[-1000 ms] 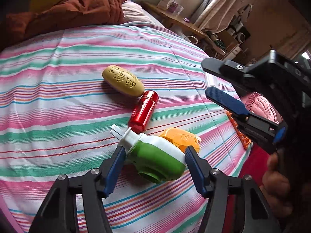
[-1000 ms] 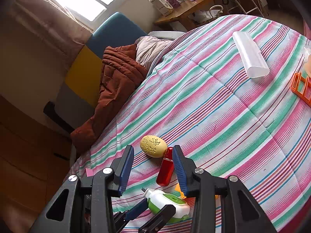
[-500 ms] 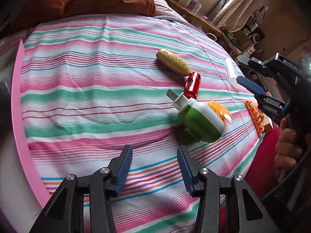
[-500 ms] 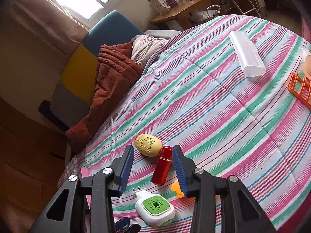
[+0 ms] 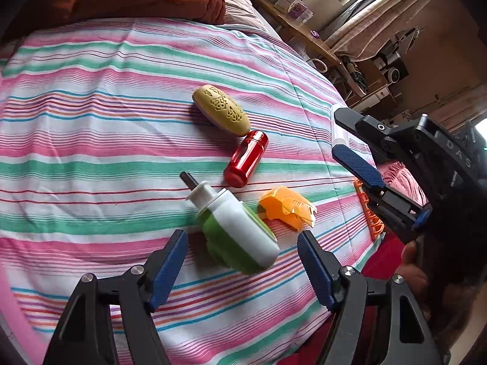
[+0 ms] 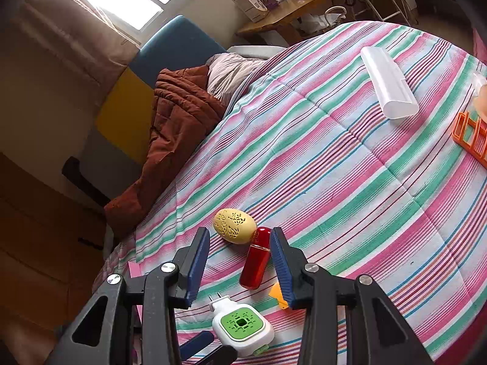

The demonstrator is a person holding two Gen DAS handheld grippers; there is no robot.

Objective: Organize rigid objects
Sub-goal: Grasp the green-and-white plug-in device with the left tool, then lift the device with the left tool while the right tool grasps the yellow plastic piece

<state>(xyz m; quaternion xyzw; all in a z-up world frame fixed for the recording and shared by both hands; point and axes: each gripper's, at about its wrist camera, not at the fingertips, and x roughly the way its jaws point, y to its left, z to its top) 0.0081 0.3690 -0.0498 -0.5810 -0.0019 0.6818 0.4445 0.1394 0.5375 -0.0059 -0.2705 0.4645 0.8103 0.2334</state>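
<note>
A green and white plug-in device (image 5: pixel 236 231) lies on the striped bedspread (image 5: pixel 91 140), with a red cylinder (image 5: pixel 246 158), a yellow patterned oval (image 5: pixel 221 110) and a small orange piece (image 5: pixel 286 207) close by. My left gripper (image 5: pixel 240 261) is open and empty, its jaws on either side of the device's near end. My right gripper (image 6: pixel 240 267) is open and empty, held above the red cylinder (image 6: pixel 255 257) and the yellow oval (image 6: pixel 234 225). The device (image 6: pixel 242 325) lies below it, and the left fingertips (image 6: pixel 197 346) show beside the device.
A white oblong case (image 6: pixel 388 89) lies far across the bed, an orange rack (image 6: pixel 471 137) at the right edge. A brown quilt (image 6: pixel 179 121) is bunched at the headboard end. A wooden desk (image 6: pixel 286 9) stands beyond the bed.
My left gripper let go of the green and white device, pulled back, then came close again with jaws open around it. The right gripper barely moved.
</note>
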